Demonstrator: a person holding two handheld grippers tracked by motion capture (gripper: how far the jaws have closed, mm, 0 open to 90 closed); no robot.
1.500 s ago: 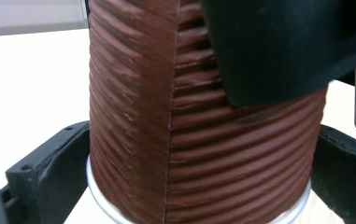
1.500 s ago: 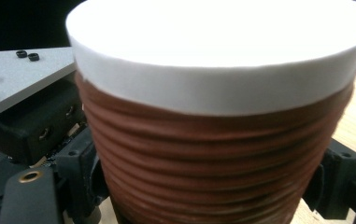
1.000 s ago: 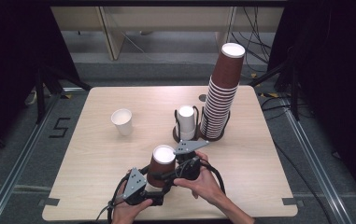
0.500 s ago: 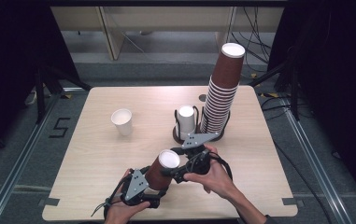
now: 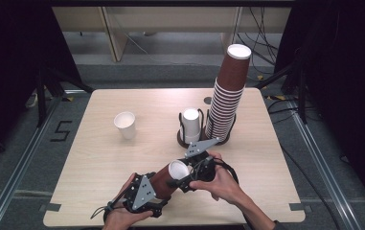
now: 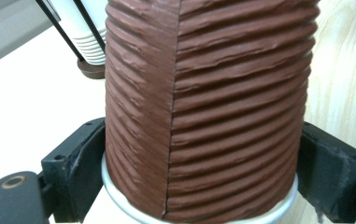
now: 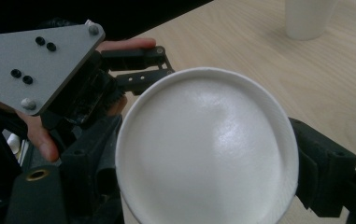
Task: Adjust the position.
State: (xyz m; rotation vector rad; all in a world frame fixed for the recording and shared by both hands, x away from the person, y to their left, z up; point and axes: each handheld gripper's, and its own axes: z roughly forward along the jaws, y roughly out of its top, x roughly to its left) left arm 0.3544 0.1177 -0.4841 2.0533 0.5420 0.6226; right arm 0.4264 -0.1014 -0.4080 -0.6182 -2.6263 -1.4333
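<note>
Since the earlier frames the brown cup [image 5: 166, 179] has tipped from upright to lying slanted, mouth toward the right hand-held gripper [image 5: 189, 178], whose jaws have just been closing around the rim end.

Left hand-held gripper [image 5: 158, 191]: jaws partly closed, pads pressed on both sides of the ribbed cup [image 6: 203, 112] near its base; firm hold, seen in the left gripper view.

Right hand-held gripper: jaws stand either side of the cup's white mouth [image 7: 208, 149] in the right gripper view; close against the rim, but whether the pads press on it cannot be told. Grey plate of the left one shows behind.

Cup sits above the near edge of the tabletop [image 5: 98, 163], between the two hands.

Count, going outward:
- 1 brown cup in hand.
- 1 wire holder [image 5: 189, 136] with a short stack of white cups [image 5: 191, 120], mid-table.
- 1 tall leaning stack of brown cups [image 5: 225, 103] just right of the holder; too many to count exactly.
- 1 loose white cup [image 5: 125, 124], upright, left of centre, well apart from the rest.
</note>
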